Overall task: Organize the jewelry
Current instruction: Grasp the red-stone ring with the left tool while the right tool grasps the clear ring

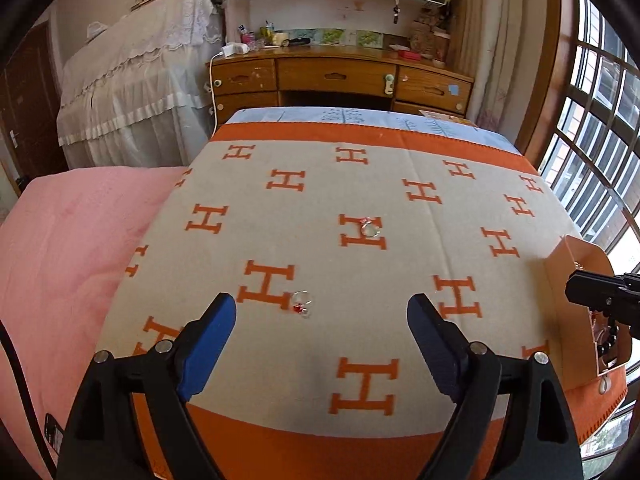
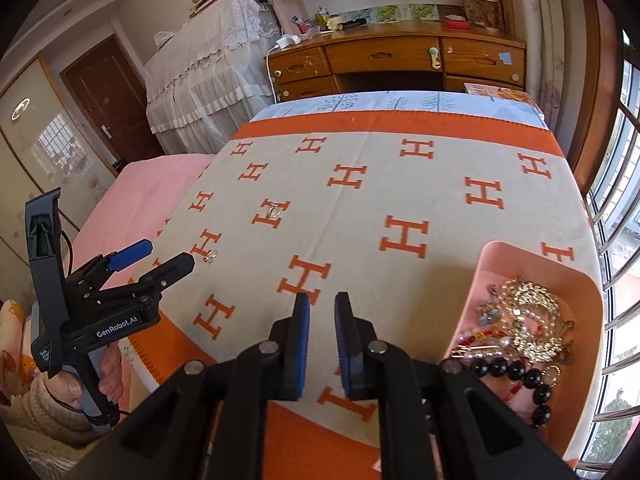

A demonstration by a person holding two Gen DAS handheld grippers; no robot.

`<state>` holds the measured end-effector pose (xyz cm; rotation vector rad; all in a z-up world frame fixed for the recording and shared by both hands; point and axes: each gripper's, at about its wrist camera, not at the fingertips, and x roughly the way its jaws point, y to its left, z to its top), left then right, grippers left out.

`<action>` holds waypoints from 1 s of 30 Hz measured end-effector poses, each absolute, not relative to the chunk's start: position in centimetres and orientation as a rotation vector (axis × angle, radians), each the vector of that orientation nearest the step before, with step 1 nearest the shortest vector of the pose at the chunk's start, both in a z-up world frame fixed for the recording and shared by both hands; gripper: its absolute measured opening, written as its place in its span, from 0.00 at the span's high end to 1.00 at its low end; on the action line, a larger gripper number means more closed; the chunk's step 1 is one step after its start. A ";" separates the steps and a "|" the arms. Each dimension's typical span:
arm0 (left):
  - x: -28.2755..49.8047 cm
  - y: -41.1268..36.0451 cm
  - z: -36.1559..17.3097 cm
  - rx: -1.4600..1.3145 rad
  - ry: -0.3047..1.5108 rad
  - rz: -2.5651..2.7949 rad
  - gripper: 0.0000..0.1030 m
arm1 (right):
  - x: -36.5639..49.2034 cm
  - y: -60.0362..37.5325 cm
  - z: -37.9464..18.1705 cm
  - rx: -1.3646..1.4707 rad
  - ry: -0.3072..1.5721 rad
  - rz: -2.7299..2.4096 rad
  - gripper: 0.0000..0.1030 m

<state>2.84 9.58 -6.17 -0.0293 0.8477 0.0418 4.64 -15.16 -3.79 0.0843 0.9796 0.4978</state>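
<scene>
Left gripper [image 1: 322,308] gapes wide and empty, framing the near ring [image 1: 303,303] at twelve o'clock for pickup. Right gripper [image 2: 322,304] is nearly shut, empty, beside the tray [image 2: 486,256] at three o'clock.

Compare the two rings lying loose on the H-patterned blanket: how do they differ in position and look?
The near ring lies just ahead of the open left hand-held gripper, on beige cloth beside an orange H; the far ring lies farther up the blanket, directly on an H. The near ring's red part looks darker and more distinct; the far ring's is fainter. Both are small, silvery, and outside the pink tray.
</scene>
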 end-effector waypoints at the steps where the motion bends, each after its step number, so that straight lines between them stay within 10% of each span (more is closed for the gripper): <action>1: 2.8 10.3 -6.5 -0.032 0.850 0.054 0.16 | 4.8 -14.4 -4.0 0.077 0.985 0.506 0.88; 21: 5.0 13.7 -11.3 -0.047 0.860 -0.012 0.17 | 9.2 -6.4 -8.7 0.034 1.085 0.521 0.88; 30: 6.2 12.4 -12.3 0.003 0.894 -0.069 0.77 | 10.8 -5.6 -10.2 0.030 1.104 0.495 0.87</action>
